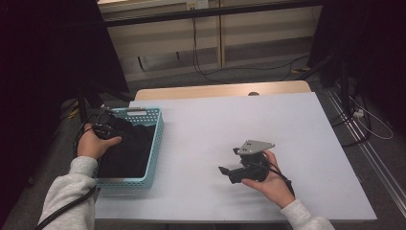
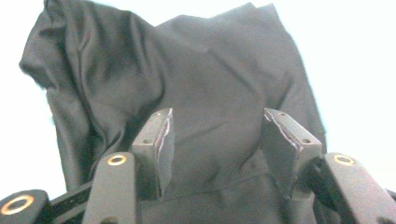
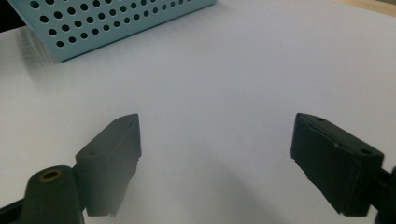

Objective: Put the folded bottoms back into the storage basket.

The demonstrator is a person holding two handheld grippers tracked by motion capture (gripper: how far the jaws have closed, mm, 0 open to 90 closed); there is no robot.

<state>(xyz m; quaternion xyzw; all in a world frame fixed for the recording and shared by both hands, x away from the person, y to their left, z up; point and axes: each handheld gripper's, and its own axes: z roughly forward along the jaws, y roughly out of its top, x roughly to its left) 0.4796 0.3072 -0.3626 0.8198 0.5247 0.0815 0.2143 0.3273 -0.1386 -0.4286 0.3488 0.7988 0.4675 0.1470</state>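
The left claw point(image 1: 106, 125) hangs over the light-blue perforated basket point(image 1: 155, 143), its jaws spread with the black cloth point(image 2: 196, 93) lying just ahead of and beneath its pads point(image 2: 164, 140) — nothing pinched, the fabric slack between them. In the high view the cloth point(image 1: 127, 148) sits heaped inside the basket, filling most of it, at the left edge of the white worktop point(image 1: 287, 143). The right claw point(image 1: 229, 168) rests well apart on the bare worktop, jaws spread wide on nothing, the basket's wall point(image 3: 116, 23) ahead of it and to its left. The step in hand looks like letting the cloth settle into the basket. To do it well, I would keep the left jaws apart until the pads are clear above the folds, and lift straight away from the cloth — a sideways pull could snag a fold and drag it over the rim. Any corner riding up near the rim wants a gentle push down.
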